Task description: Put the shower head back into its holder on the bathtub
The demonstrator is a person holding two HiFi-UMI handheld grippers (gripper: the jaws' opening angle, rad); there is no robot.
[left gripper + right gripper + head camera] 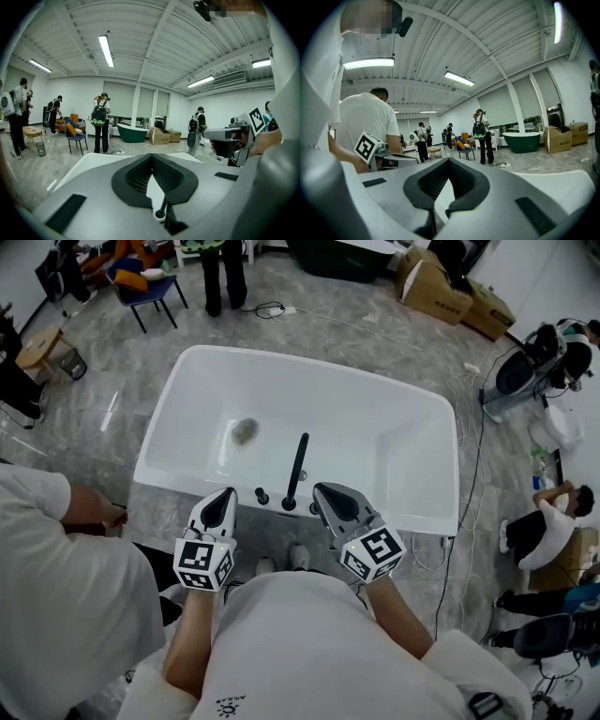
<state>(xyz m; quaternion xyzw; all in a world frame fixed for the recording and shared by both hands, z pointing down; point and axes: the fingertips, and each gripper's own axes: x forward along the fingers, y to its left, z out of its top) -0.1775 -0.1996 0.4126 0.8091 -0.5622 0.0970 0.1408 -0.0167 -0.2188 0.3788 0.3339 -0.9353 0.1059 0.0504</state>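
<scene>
A: Left gripper (228, 493)?
B: Seen closed tip to tip, nothing held. Right gripper (322, 489) is the same: jaws pressed together, empty. Both are held over the near rim of the bathtub (394, 442).
A: Shower head (298, 465)?
B: Black, seen standing at the near rim between the grippers, touched by neither. Its lower end is set at a black fitting (289, 504), flanked by knobs (262, 495).
A: Farther back?
B: A drain (245, 431) is seen in the tub. Beyond it are a chair (145, 287), boxes (434, 289) and a standing person (223, 268).
</scene>
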